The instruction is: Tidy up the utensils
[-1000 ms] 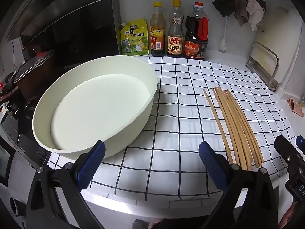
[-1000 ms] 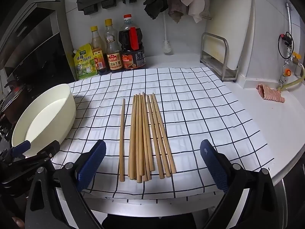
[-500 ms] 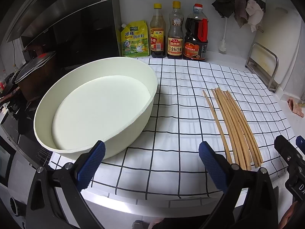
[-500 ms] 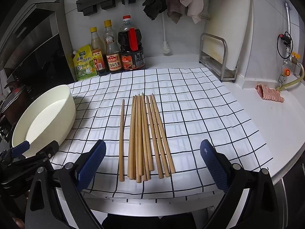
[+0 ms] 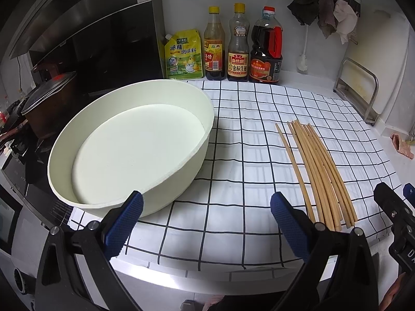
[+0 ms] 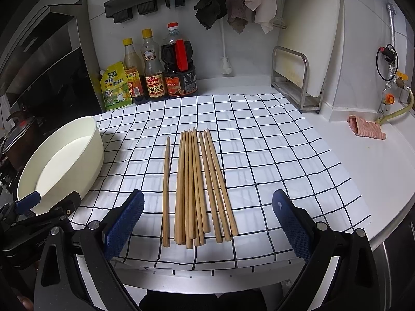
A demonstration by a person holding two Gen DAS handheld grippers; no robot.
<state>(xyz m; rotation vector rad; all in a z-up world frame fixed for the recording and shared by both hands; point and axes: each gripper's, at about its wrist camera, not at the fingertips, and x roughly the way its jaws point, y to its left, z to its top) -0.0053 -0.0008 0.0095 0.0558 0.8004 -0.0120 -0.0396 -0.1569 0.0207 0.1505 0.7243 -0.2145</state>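
Observation:
Several wooden chopsticks (image 6: 197, 184) lie side by side on a black-and-white checked cloth (image 6: 272, 155), one chopstick (image 6: 166, 189) a little apart on the left. They also show in the left wrist view (image 5: 319, 173). A large empty white basin (image 5: 135, 145) stands on the cloth's left end, also seen in the right wrist view (image 6: 62, 163). My left gripper (image 5: 207, 223) is open and empty in front of the basin. My right gripper (image 6: 207, 223) is open and empty, just short of the chopsticks' near ends.
Three sauce bottles (image 5: 240, 44) and a yellow seasoning pouch (image 5: 184, 54) stand at the back wall. A metal rack with a cutting board (image 6: 306, 59) stands at the back right. A pot with a lid (image 5: 44, 101) sits on the stove left. A pink rag (image 6: 365, 129) lies right.
Both grippers have eased very slightly forward over the counter's front edge. Nothing on the cloth has moved.

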